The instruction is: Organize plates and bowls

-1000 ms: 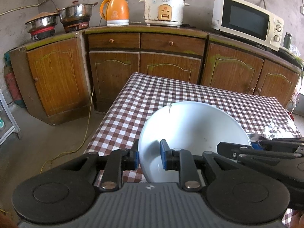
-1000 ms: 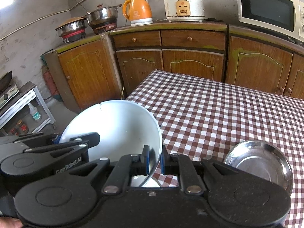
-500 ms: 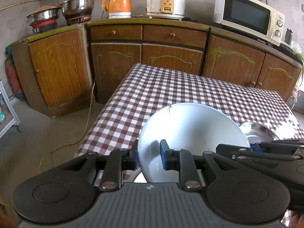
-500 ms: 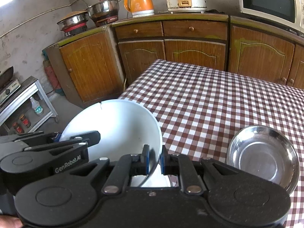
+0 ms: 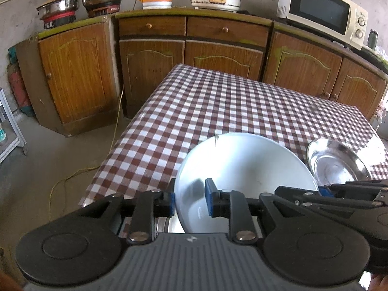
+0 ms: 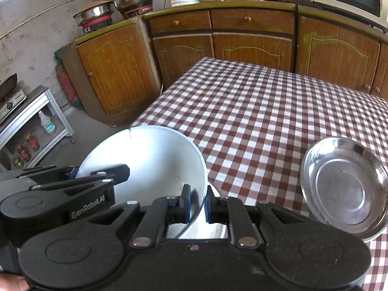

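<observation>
1. The left gripper (image 5: 189, 200) is clamping its blue pads on the left rim of the large white ceramic bowl (image 5: 245, 167), one pad inside the wall, one outside.
2. The right gripper (image 6: 197, 202) is pinching the same bowl's right rim, its fingers nearly together.
3. The bowl is hanging tilted between both grippers, above the near left corner of the brown-and-white checked tablecloth (image 6: 254, 111).
4. A shiny round steel dish (image 6: 344, 189) is lying on the cloth, near the bowl's right side.
</observation>
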`<state>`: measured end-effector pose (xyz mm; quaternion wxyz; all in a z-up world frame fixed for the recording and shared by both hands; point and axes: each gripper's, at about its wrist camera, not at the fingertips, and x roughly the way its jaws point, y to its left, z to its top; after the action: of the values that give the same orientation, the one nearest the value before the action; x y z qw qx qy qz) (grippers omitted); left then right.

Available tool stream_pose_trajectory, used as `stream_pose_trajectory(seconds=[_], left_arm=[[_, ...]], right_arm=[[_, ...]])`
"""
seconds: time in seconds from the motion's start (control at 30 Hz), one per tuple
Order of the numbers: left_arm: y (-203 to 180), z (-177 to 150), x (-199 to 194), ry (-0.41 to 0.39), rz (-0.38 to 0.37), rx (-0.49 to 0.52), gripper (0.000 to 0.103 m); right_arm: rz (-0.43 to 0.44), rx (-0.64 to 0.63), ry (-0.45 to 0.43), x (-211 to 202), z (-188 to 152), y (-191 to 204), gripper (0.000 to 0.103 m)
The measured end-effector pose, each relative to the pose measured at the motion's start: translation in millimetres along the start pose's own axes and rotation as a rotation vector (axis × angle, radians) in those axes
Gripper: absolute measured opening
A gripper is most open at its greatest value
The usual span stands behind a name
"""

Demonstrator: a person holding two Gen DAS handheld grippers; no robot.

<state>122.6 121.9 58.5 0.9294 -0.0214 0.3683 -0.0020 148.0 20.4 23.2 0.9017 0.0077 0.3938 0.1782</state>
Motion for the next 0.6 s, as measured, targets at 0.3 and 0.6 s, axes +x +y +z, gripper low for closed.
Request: stream_pose_trajectory(seconds=[0.3, 0.6], left_arm=[[3, -12, 6, 0.018, 0.001, 0.0, 0.023], [5, -19, 14, 0.038, -0.003, -0.007, 0.023]], right_arm=[[-0.002, 0.0, 0.022, 8, -11, 1, 0.015], [-0.006, -0.007, 0.046, 19, -19, 1, 0.016]])
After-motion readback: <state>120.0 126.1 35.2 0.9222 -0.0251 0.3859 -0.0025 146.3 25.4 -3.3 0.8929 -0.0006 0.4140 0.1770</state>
